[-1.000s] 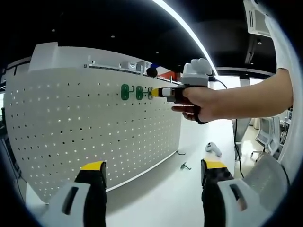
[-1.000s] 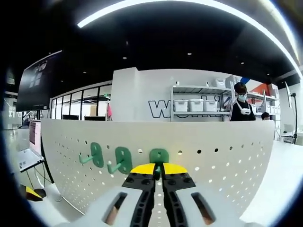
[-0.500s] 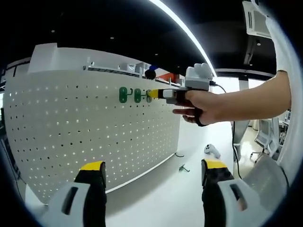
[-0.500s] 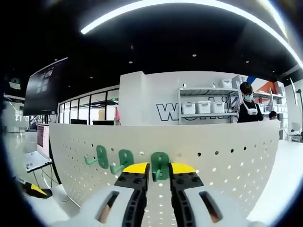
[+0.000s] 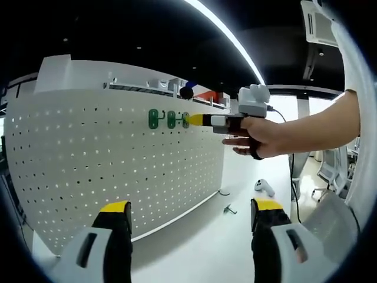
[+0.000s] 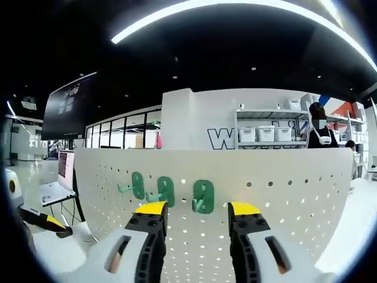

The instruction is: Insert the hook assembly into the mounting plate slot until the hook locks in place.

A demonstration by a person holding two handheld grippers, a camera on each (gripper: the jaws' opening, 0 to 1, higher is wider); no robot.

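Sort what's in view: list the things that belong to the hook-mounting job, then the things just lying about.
Job:
pegboard
newest green hook
two other green hooks
right gripper, open
left gripper, open

Lying about:
white controller on the table
small metal part
laptop

Right gripper (image 6: pixel 198 209): jaws, clamped on the third green hook (image 6: pixel 203 196) a second ago, now stand wide apart and clear of it. Gripper has drawn back from the pegboard (image 6: pixel 283 188). In the left gripper view, the hand (image 5: pixel 259 134) has shifted away from the hooks.
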